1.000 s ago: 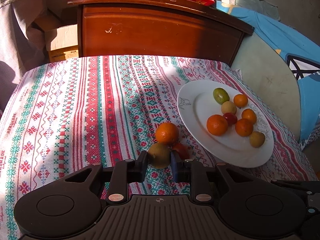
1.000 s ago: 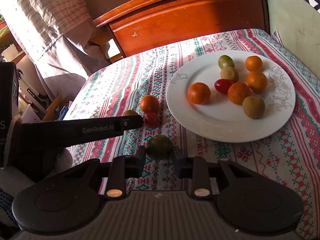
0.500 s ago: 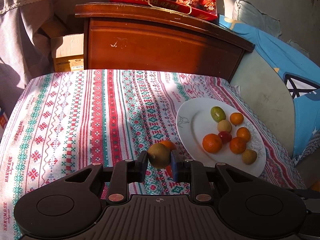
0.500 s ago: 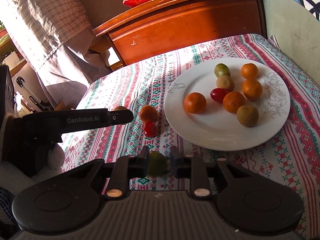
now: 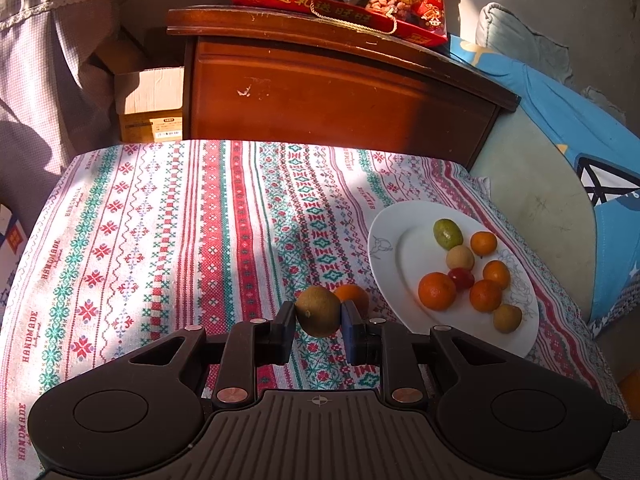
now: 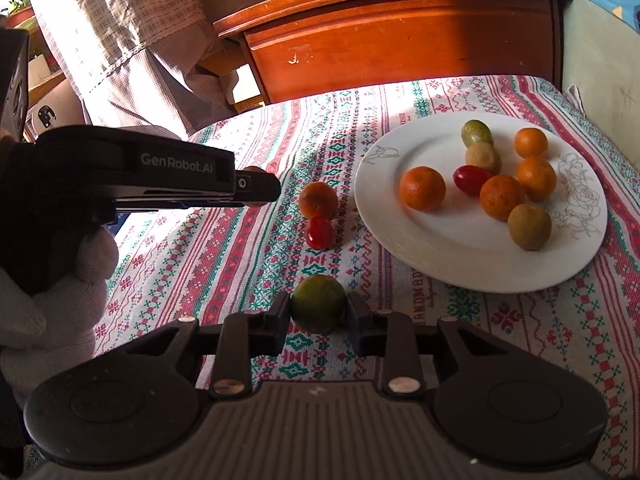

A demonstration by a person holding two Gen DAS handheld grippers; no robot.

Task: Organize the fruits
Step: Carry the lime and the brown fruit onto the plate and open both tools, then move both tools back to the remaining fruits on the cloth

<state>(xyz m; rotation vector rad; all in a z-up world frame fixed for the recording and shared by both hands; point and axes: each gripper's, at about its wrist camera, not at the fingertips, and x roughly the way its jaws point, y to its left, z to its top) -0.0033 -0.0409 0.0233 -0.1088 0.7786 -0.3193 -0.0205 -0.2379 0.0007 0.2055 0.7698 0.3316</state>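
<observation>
Lifted clear of the tablecloth since a second ago, the brownish-green fruit (image 5: 318,311) now rides pinched between the pads of the left gripper (image 5: 317,326), which holds it clamped above the cloth to the left of the white plate (image 5: 384,240). Nearest the plate's front-left edge, the right gripper (image 6: 318,318) has closed its jaws around a green fruit (image 6: 318,309) — the pads press its sides, though whether it has left the cloth cannot be told. Farther out, still left of the plate, a cherry tomato (image 6: 319,232) and a small orange (image 6: 319,199) lie loose on the cloth, touching each other. On the plate itself eight fruits already sit gathered in a loose cluster. By my reckoning the job is well past halfway — two fruits are in hand and need carrying over to the plate, and the tomato and orange remain to be fetched after that.
</observation>
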